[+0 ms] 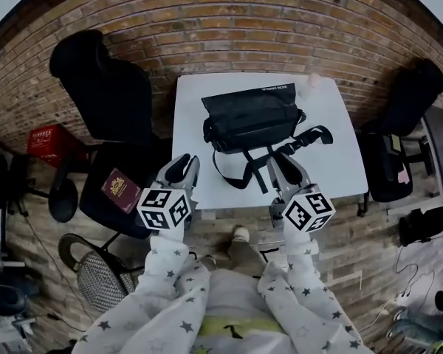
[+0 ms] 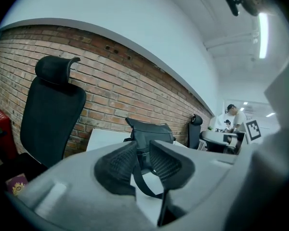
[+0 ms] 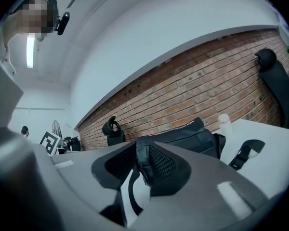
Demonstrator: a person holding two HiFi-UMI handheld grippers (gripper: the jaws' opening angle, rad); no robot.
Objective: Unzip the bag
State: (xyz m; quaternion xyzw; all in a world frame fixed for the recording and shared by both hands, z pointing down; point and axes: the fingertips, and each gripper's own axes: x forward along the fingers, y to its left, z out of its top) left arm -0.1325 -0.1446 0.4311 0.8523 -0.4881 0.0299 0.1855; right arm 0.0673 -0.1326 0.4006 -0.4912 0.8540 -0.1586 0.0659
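A black bag (image 1: 252, 116) lies on a white table (image 1: 192, 94), its strap (image 1: 310, 137) trailing toward the front edge. My left gripper (image 1: 179, 169) hovers at the table's front left corner, short of the bag. Its jaws stand slightly apart with nothing between them, and the bag (image 2: 151, 129) shows beyond the gap in the left gripper view. My right gripper (image 1: 288, 169) is at the front right, over the strap loops. It is also open and empty (image 3: 142, 165), with the bag (image 3: 188, 134) just ahead of it.
A small pale bottle (image 1: 313, 81) stands at the table's back right corner. A black office chair (image 1: 103, 87) is to the left, with a maroon booklet (image 1: 121, 190) on its seat. Another dark chair (image 1: 406, 102) stands to the right and a red crate (image 1: 48, 142) at far left. A brick wall runs behind.
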